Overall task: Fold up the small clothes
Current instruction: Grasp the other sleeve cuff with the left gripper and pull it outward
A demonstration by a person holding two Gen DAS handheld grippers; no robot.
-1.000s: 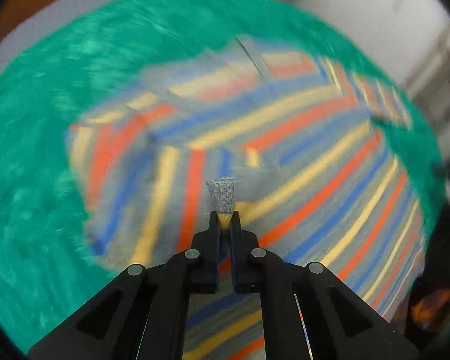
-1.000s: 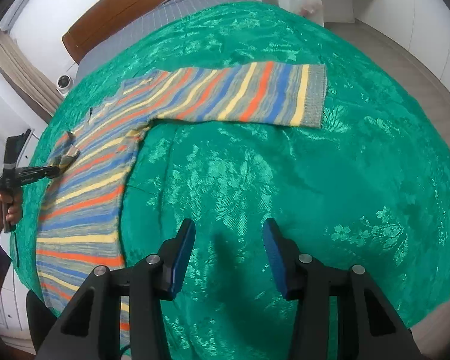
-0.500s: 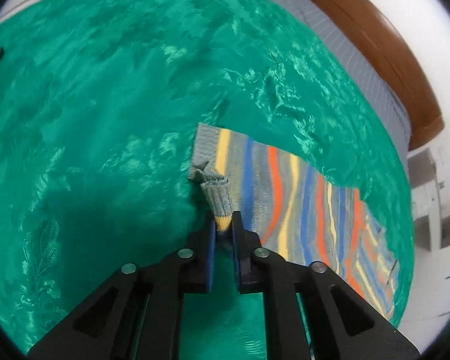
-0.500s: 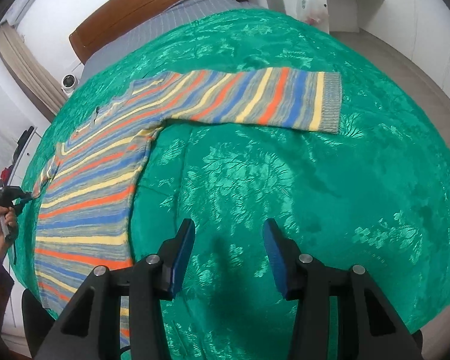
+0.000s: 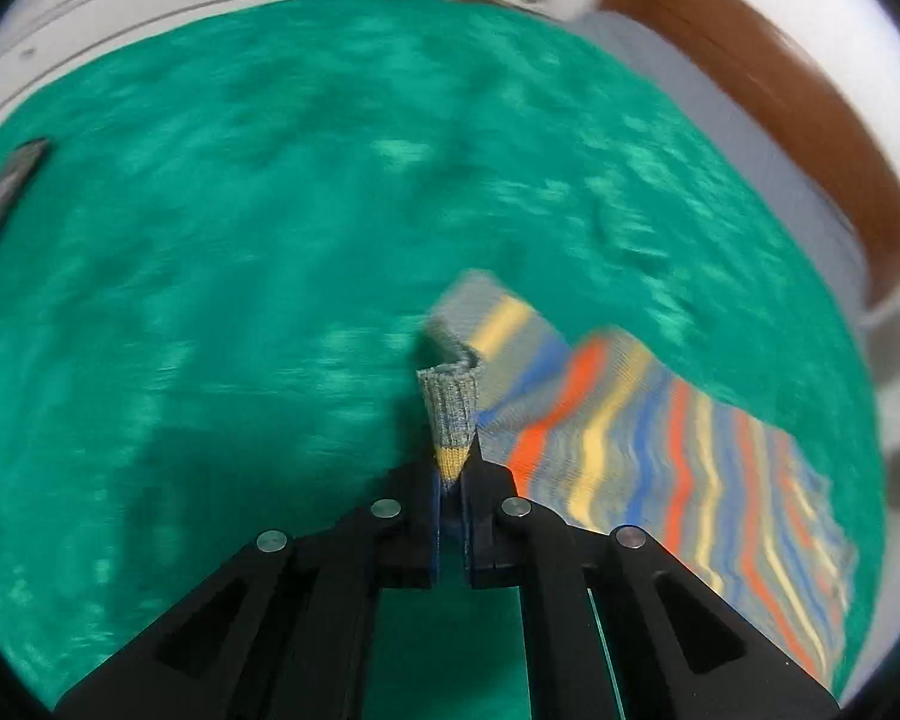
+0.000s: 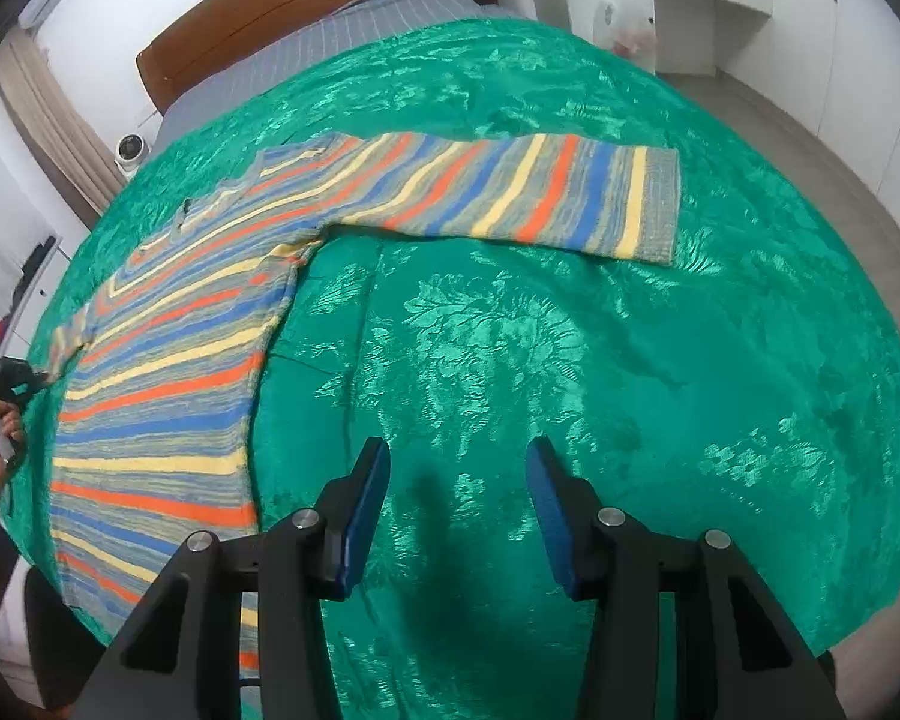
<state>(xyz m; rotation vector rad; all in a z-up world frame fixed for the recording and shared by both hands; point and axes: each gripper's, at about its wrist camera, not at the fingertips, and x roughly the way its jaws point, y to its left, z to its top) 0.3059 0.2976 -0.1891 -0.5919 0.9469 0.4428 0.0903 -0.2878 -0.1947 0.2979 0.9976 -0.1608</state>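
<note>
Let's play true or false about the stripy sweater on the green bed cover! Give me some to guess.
1. The left tool pinches the sweater's grey cuff. True.
2. The right tool holds the other sleeve. False: it is open, holding nothing, over the green bed cover.
3. The striped sweater is folded into a neat square. False: it lies spread out.
4. One sleeve lies stretched out flat. True.

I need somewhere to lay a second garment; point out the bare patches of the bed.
Widest bare stretch: green bedspread below the outstretched sleeve, right of the sweater's body, ahead of the right gripper. Crowded: the left edge, where the left gripper pinches the other cuff.
</note>
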